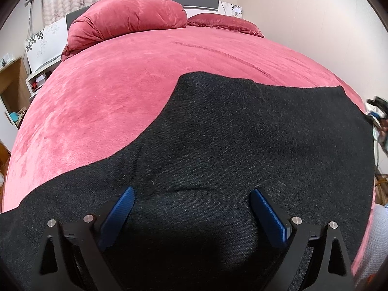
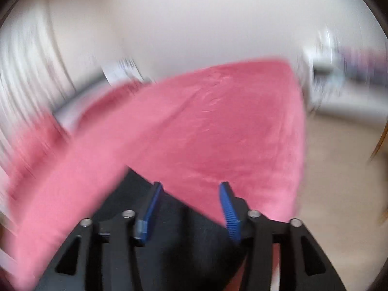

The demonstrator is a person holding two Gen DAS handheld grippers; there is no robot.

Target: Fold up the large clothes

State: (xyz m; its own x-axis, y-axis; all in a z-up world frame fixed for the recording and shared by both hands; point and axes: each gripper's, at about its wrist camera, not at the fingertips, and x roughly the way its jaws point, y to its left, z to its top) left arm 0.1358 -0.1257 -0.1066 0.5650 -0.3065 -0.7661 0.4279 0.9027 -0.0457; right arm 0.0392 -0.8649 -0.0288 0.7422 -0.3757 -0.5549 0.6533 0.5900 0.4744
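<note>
A black garment [image 1: 230, 133] lies flat on the red bed [image 1: 109, 97]. Above the garment, the left claw [image 1: 191, 195] hangs released, and the right claw [image 2: 190, 186], blurred, is released too.

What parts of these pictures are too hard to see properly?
- Dark knitted garment: in the left wrist view its near part runs under the left gripper and off the bottom edge, so its whole shape is unknown.
- Right wrist view: blurred all over; things behind the pink plush bedspread are only smears.
- Right gripper: only a blurred corner of the garment shows beneath it.
- Bedside shelves: contents too small, squeezed at the left edge.
</note>
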